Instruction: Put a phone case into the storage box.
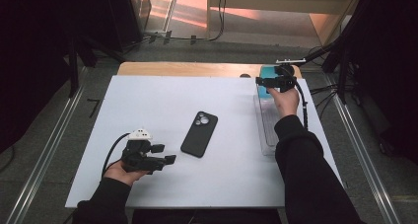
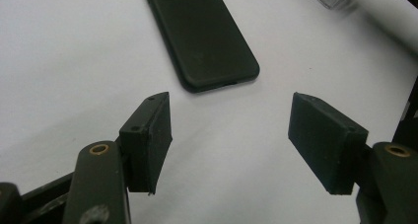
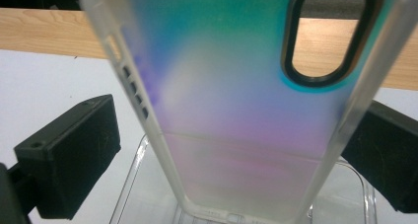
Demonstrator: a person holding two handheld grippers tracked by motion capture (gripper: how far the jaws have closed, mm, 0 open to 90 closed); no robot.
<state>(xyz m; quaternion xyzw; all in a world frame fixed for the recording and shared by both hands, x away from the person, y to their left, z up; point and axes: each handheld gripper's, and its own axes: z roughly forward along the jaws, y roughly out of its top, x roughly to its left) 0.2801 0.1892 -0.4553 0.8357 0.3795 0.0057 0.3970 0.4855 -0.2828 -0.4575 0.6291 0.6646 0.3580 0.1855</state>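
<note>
Near the table's front-left corner the left claw (image 1: 165, 154) rests low over the white table (image 1: 148, 95), jaws spread apart with nothing between them, pointing toward the table's middle. Just beyond its pads (image 2: 148, 140) lies a black phone (image 1: 199, 133), flat with its camera side up, near the middle of the table and slightly angled. Along the right edge stands a clear plastic tray (image 1: 267, 130), running from mid-table toward the far-right corner. At that far end the right claw (image 1: 270, 80) hovers over the tray, released: in the right gripper view its jaws stand wide on either side of an iridescent phone case (image 3: 246, 115), which stands tilted with its lower end in the tray; the left pad (image 3: 74, 155) is clear of the case's edge, while the right one sits just beside it
</note>
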